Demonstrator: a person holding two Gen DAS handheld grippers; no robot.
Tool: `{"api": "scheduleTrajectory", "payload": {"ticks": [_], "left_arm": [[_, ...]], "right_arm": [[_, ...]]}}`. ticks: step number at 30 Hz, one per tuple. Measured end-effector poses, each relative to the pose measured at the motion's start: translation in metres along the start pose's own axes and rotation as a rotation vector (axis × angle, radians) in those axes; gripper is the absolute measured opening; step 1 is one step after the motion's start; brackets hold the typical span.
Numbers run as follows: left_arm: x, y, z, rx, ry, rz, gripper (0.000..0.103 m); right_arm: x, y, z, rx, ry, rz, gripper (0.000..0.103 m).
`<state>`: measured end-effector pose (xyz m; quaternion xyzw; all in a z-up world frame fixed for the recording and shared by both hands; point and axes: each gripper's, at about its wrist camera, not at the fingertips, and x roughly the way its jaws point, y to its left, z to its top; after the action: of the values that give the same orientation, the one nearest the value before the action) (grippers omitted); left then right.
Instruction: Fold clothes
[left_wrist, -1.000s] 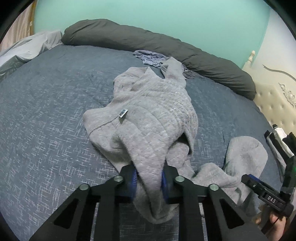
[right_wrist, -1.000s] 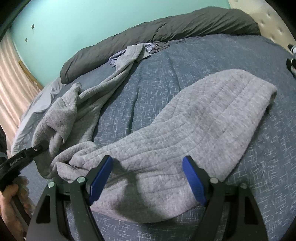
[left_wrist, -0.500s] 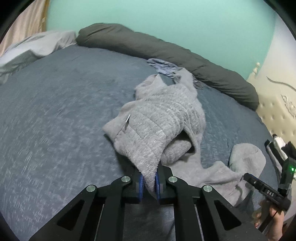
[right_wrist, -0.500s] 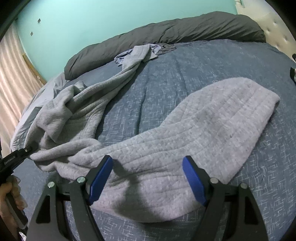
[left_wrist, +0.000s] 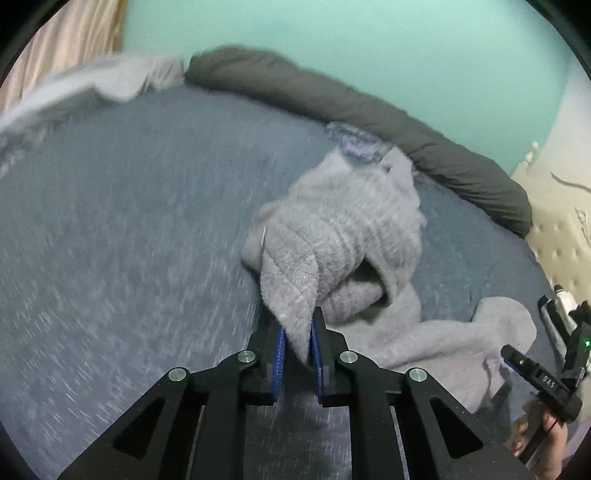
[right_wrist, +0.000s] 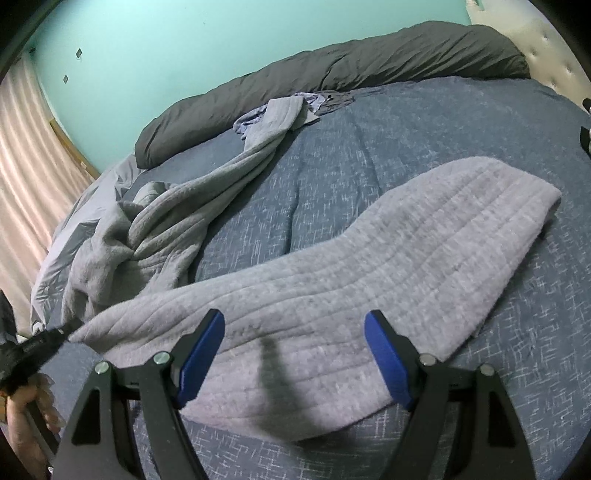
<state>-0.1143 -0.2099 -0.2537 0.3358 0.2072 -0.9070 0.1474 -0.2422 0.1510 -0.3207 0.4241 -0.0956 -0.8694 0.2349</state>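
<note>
Left gripper (left_wrist: 297, 341) pinches a fold of the grey garment (left_wrist: 343, 236), jaws just eased slightly; it has dragged that bunch across the bed (left_wrist: 110, 240). Right gripper (right_wrist: 295, 354) hovers spread over the flat sleeve (right_wrist: 424, 236), unmoved. Judgement: still straightening, no fold made.
</note>
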Motion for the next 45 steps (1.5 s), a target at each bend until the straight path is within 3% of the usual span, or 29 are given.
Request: {"api": "scheduleTrajectory", "payload": {"ticks": [2,3,4,8,16,21,30,34,40,41,45], "left_arm": [[-0.005,0.000,0.006,-0.018,-0.032,-0.002,0.027],[-0.006,0.001,0.008,-0.026,-0.046,0.003,0.037],[-0.007,0.002,0.010,-0.035,-0.060,0.007,0.039],[-0.002,0.003,0.017,-0.050,-0.083,0.024,0.039],[0.014,-0.001,0.013,-0.044,-0.046,0.034,0.039],[0.014,-0.018,0.009,-0.007,-0.041,0.001,0.039],[0.021,-0.037,0.000,0.026,-0.004,-0.019,0.039],[0.021,-0.048,0.000,0.031,-0.018,-0.017,0.049],[0.024,-0.069,-0.002,0.061,-0.021,-0.024,0.053],[0.026,-0.072,-0.002,0.064,-0.017,-0.024,0.054],[0.031,-0.082,-0.003,0.076,-0.009,-0.024,0.055]], "right_arm": [[0.000,-0.001,-0.001,0.004,-0.001,0.000,0.079],[0.000,-0.002,-0.001,0.008,-0.001,0.002,0.079],[0.000,-0.003,-0.001,0.014,-0.001,0.003,0.079],[-0.002,-0.003,-0.004,0.024,-0.004,0.011,0.079],[0.002,-0.009,-0.006,0.057,0.002,0.035,0.079],[-0.011,-0.022,-0.001,0.115,-0.068,0.018,0.079],[-0.039,-0.095,0.022,0.309,-0.152,-0.087,0.079],[-0.044,-0.129,0.028,0.388,-0.164,-0.118,0.079],[-0.037,-0.154,0.029,0.453,-0.163,-0.045,0.079],[-0.035,-0.155,0.029,0.453,-0.164,-0.025,0.078],[-0.024,-0.155,0.032,0.432,-0.145,0.022,0.048]]}}
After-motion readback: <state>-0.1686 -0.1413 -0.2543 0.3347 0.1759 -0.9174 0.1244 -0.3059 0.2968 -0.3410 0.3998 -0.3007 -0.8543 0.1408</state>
